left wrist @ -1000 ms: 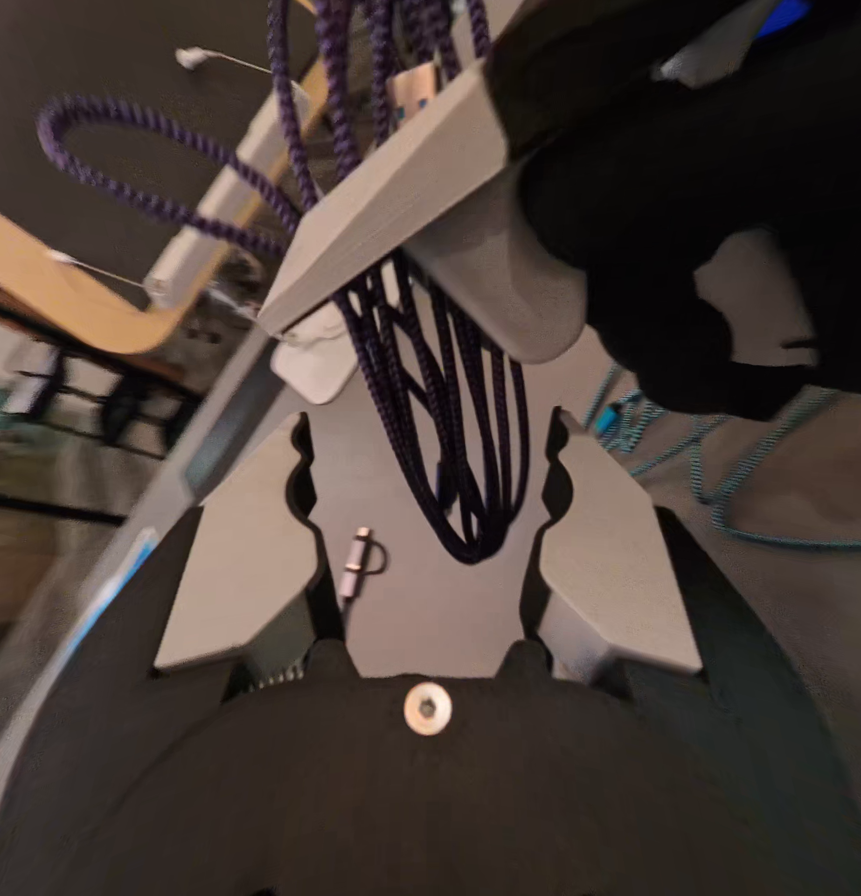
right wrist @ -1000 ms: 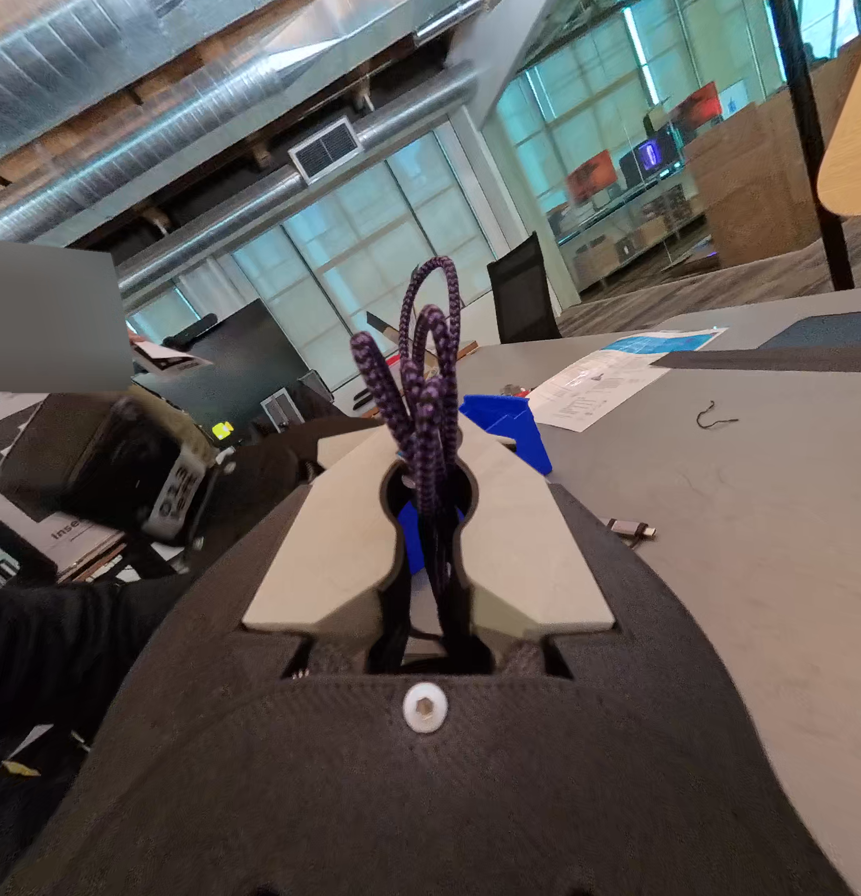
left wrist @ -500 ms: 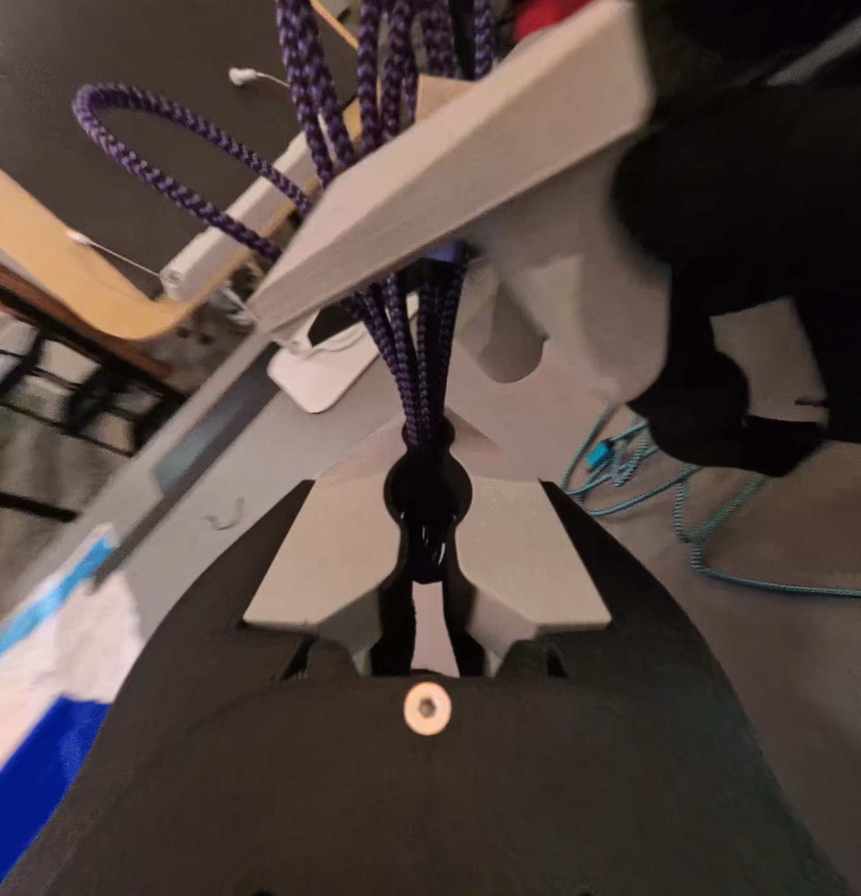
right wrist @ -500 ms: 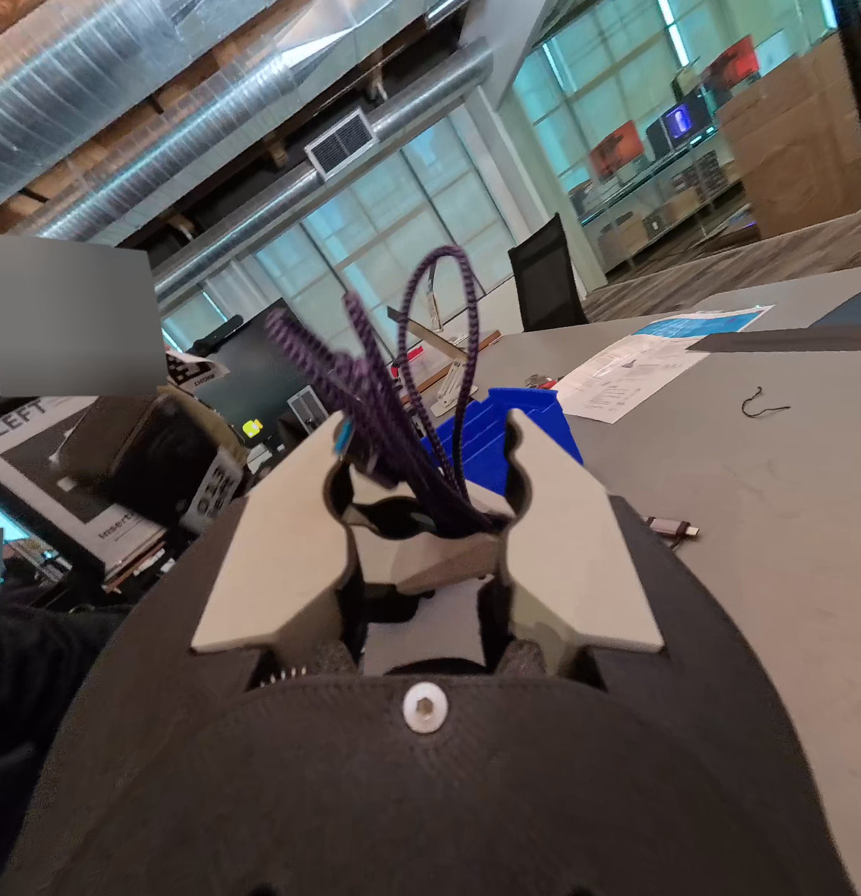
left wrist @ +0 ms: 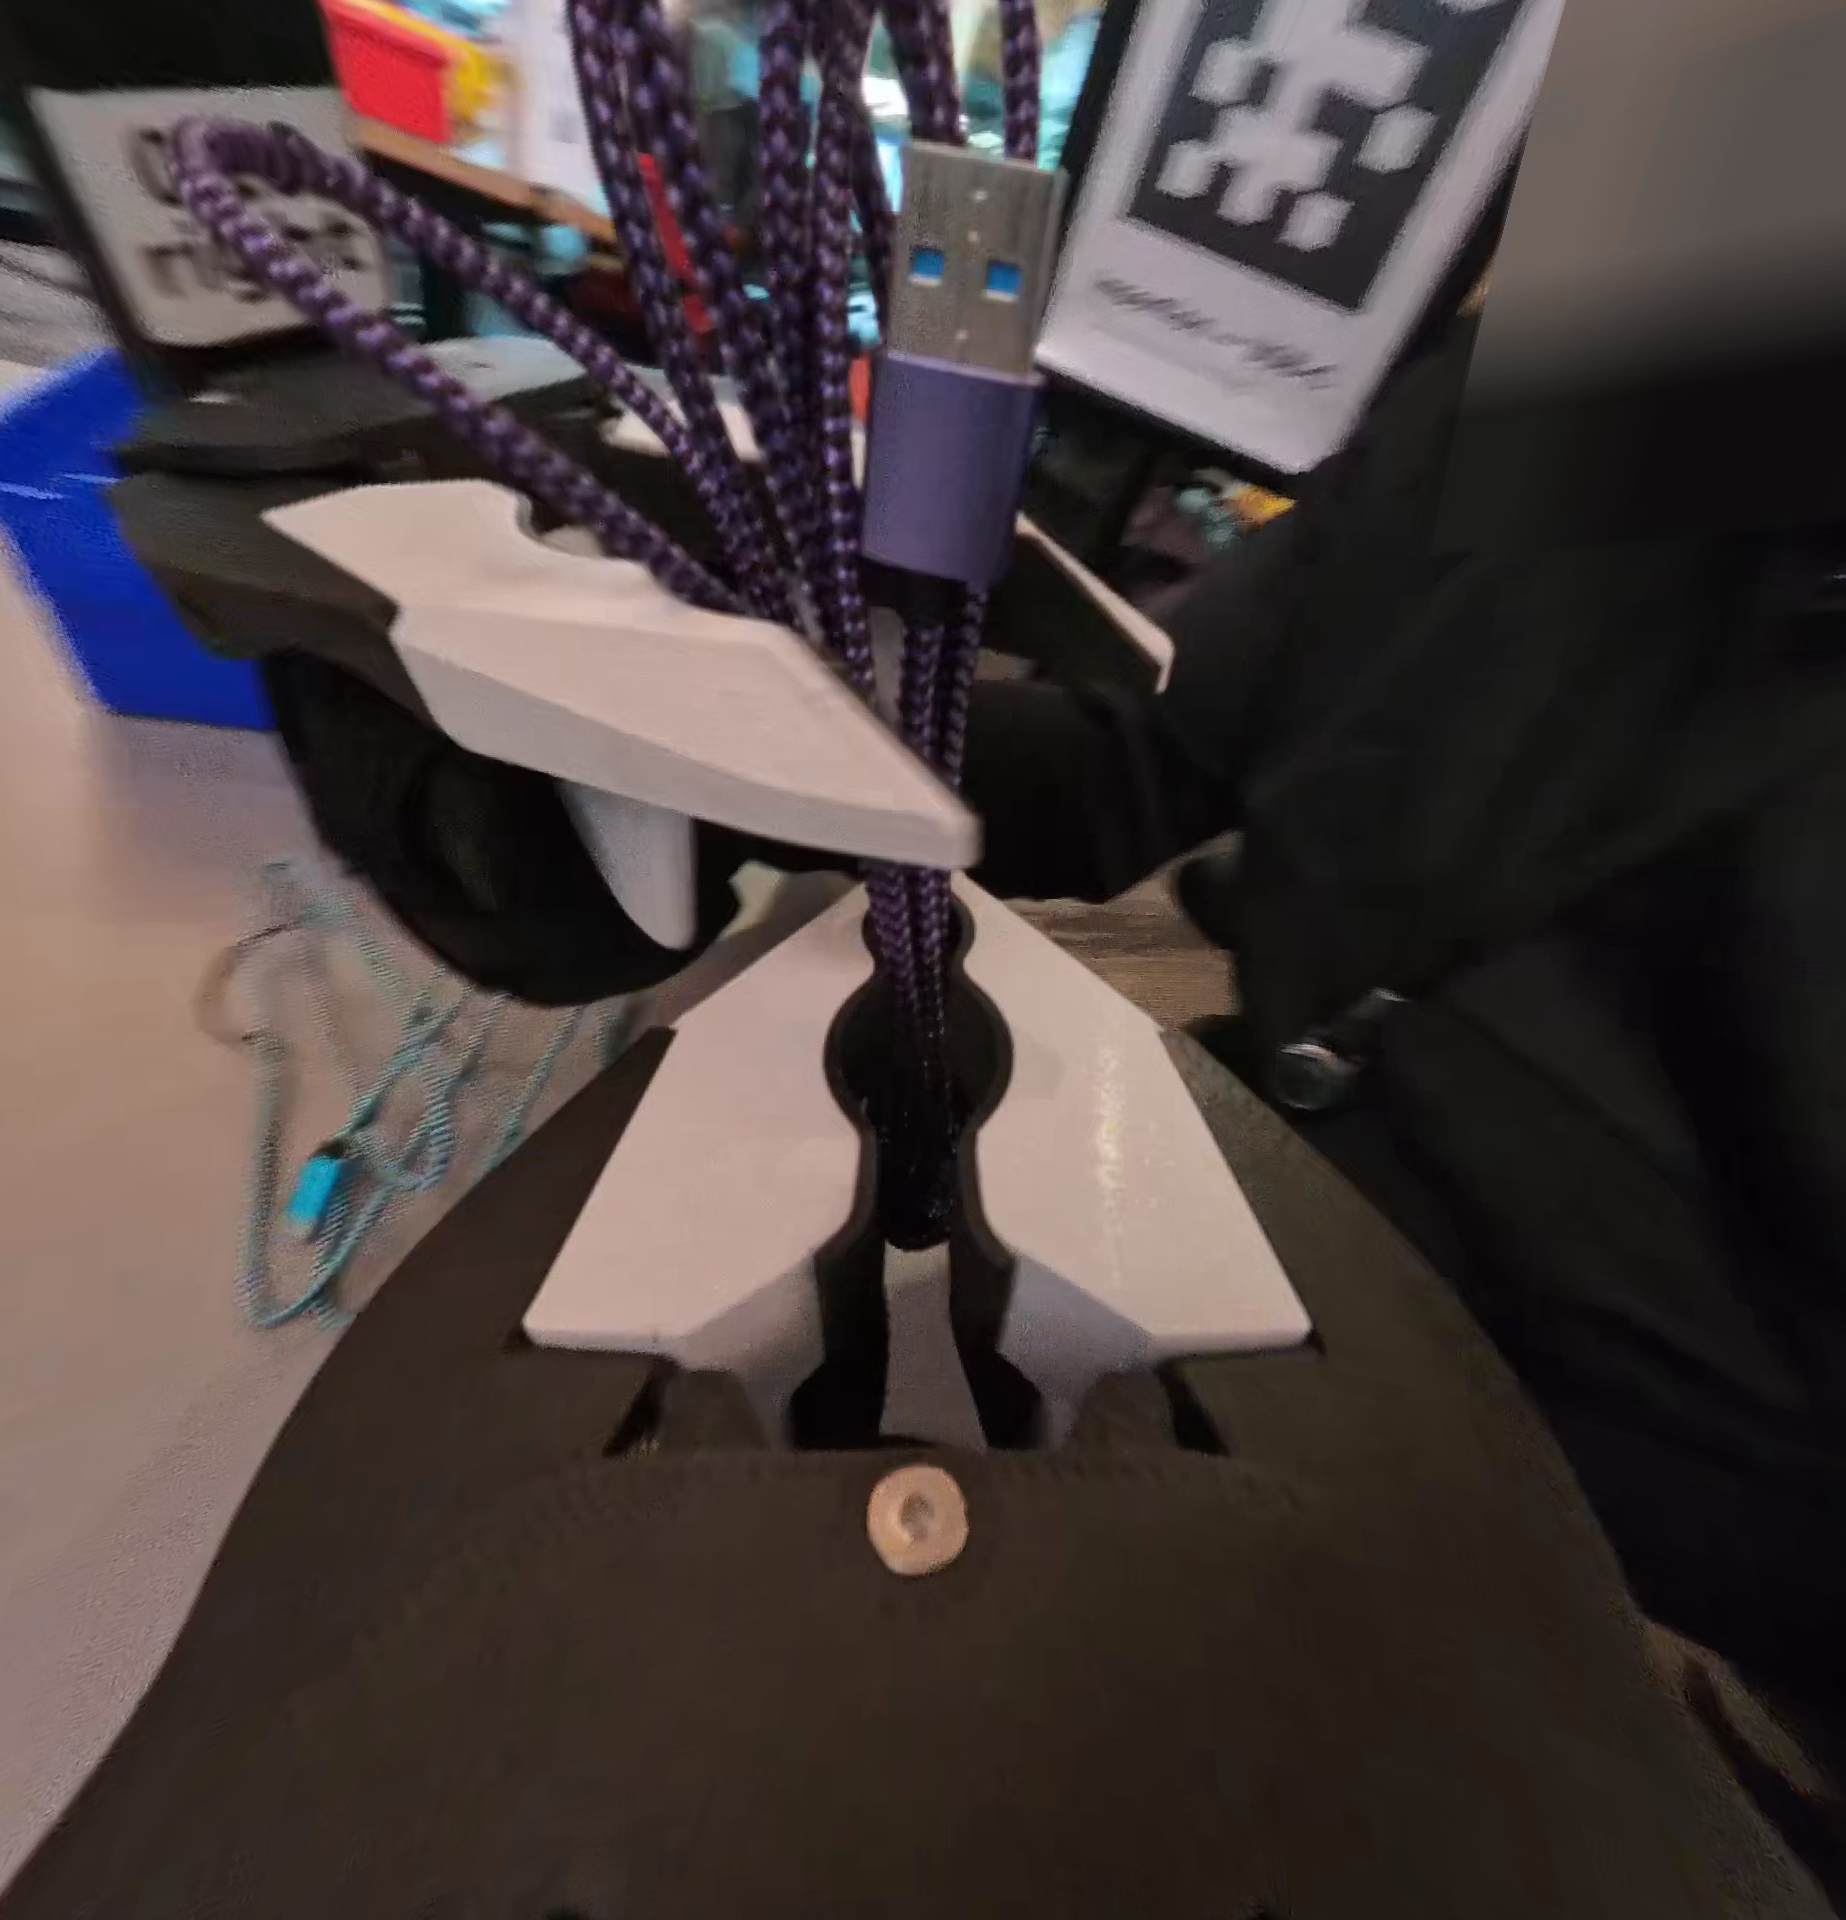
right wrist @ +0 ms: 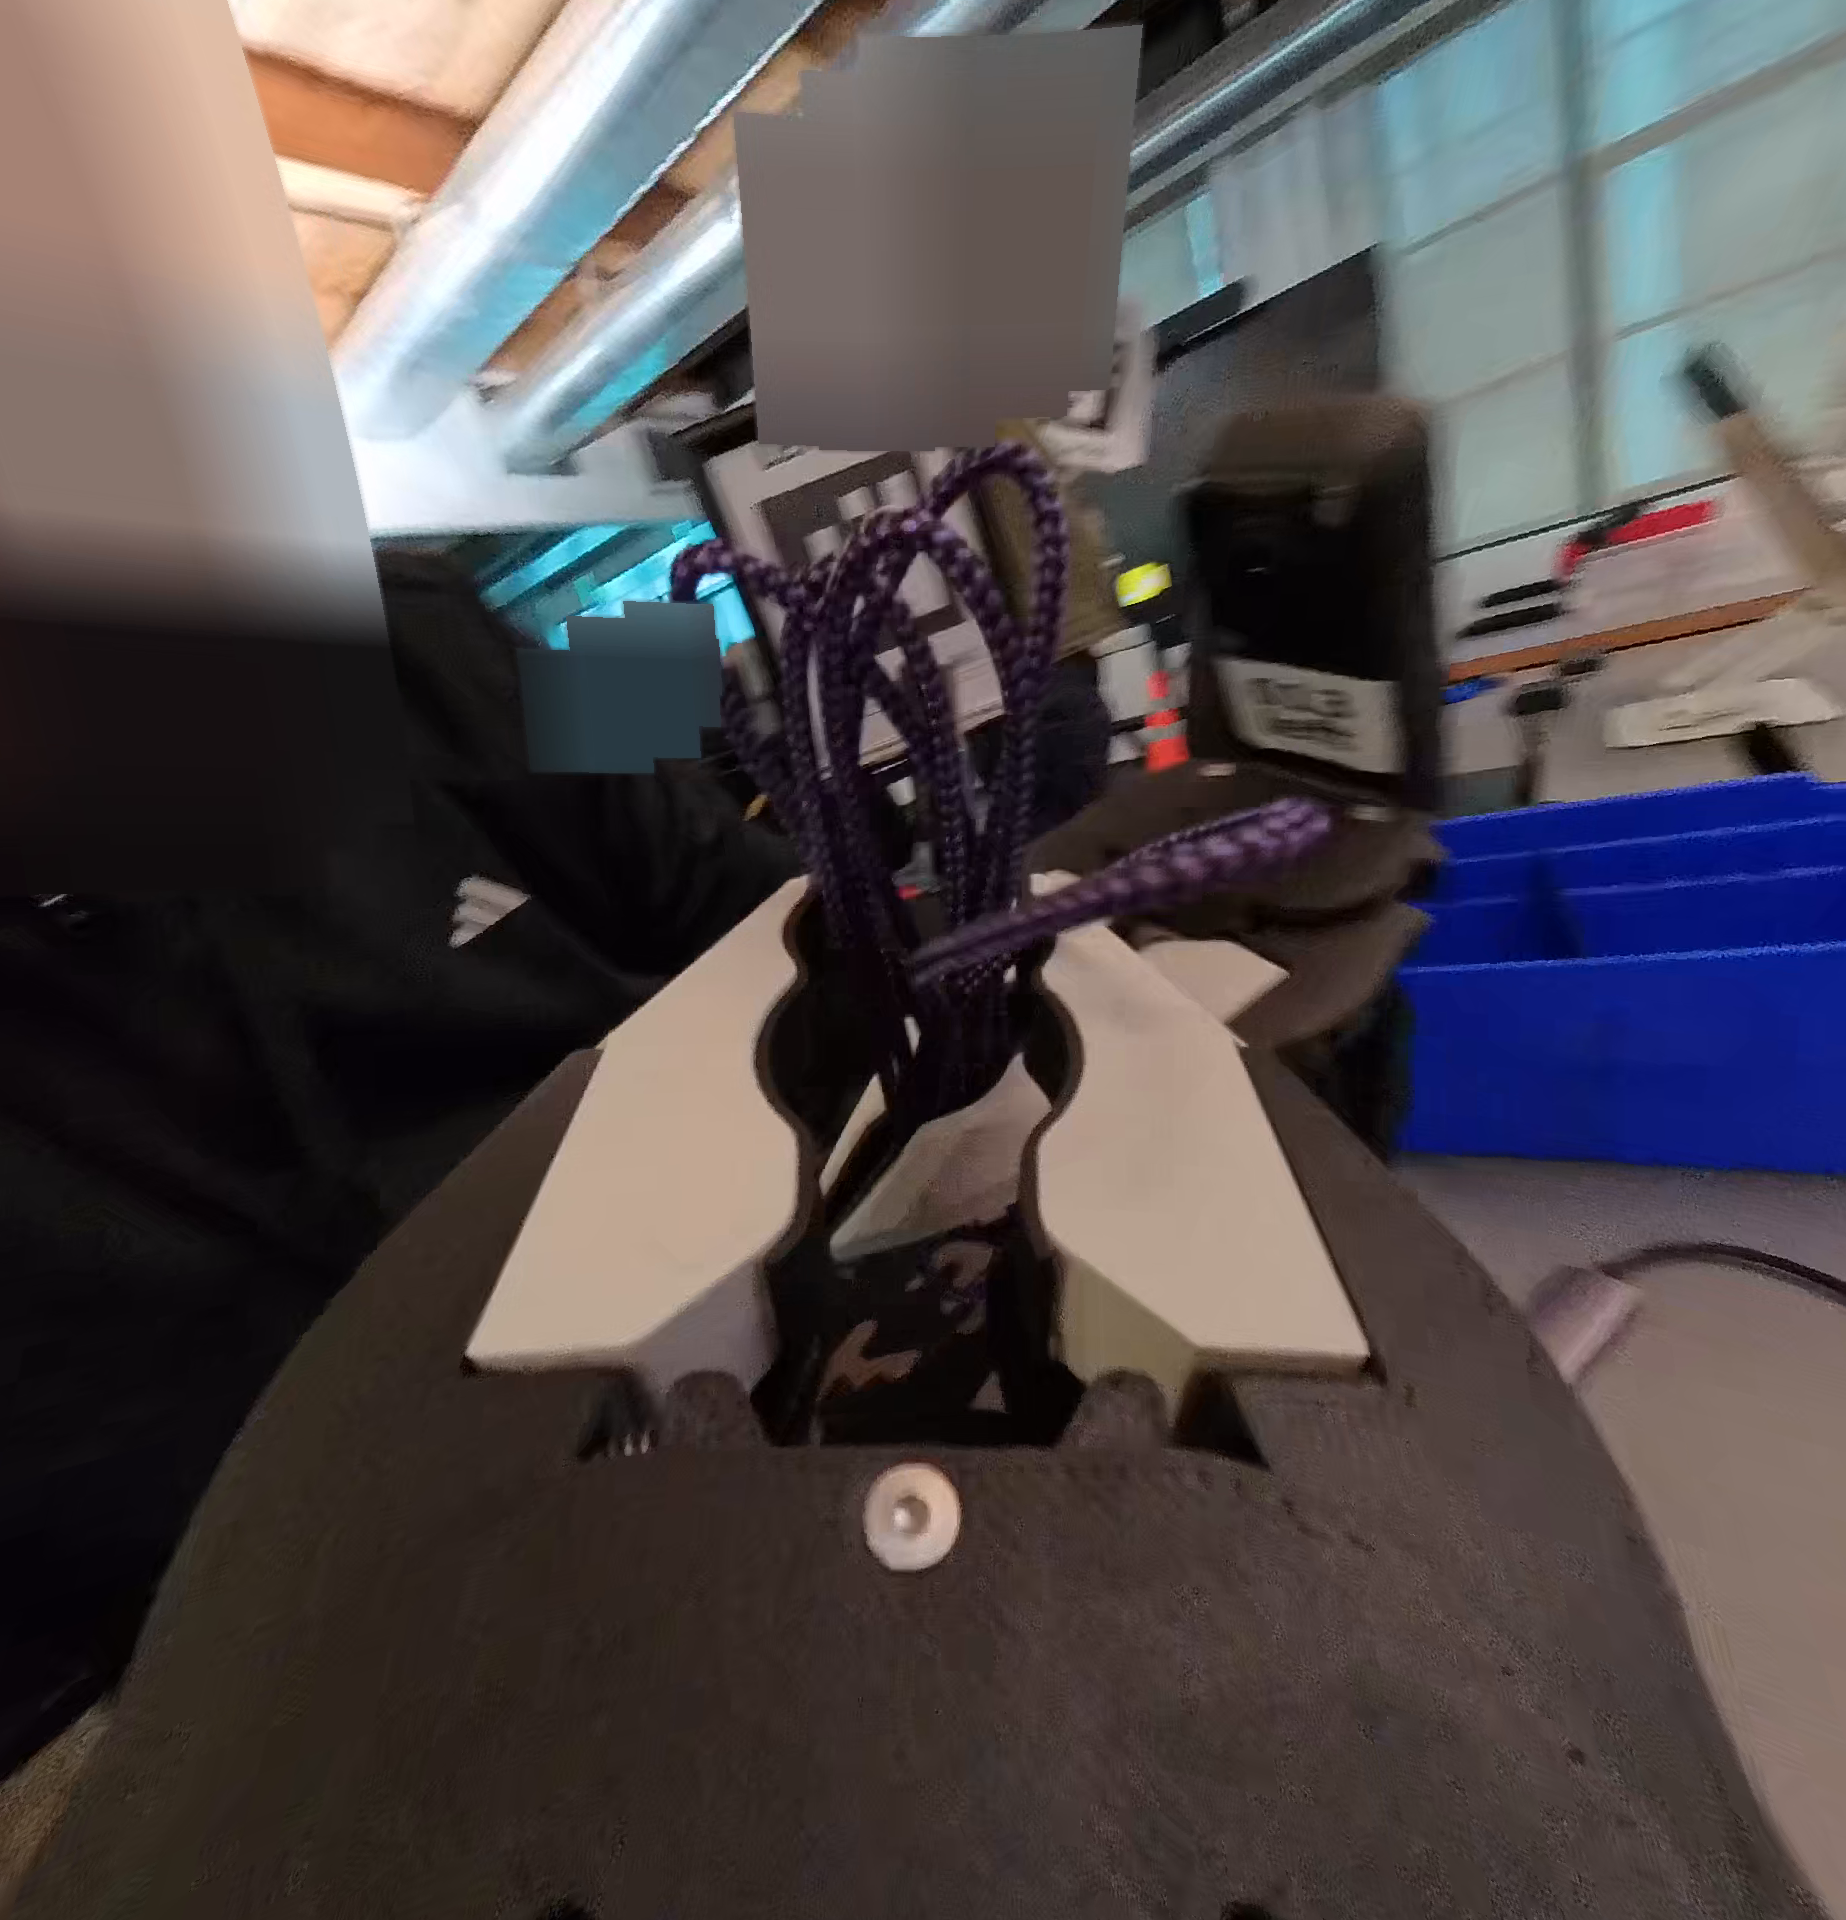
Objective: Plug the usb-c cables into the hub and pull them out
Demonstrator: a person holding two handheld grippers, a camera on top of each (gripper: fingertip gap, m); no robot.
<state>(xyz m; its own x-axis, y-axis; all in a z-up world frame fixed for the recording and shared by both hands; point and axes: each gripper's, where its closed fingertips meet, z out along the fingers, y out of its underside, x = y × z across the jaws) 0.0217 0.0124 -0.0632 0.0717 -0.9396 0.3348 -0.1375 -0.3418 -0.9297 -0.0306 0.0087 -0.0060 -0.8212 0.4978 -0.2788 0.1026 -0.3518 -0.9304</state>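
**Pinching a purple cable bundle in mid-air**

Nearest in the left wrist view, the left gripper (left wrist: 917, 997) has its fingers pressed together on the looped purple braided cable (left wrist: 914, 935). Just beyond, the right gripper (right wrist: 919, 1039) stands with fingers spread around the same strands. A USB plug (left wrist: 966, 343) rises above. Farther off, a teal cable (left wrist: 379, 1132) lies on the table (left wrist: 88, 1039) before a blue bin (right wrist: 1646, 966).

teal cable (left wrist: 358, 1164) blurred, hub hidden — unseen
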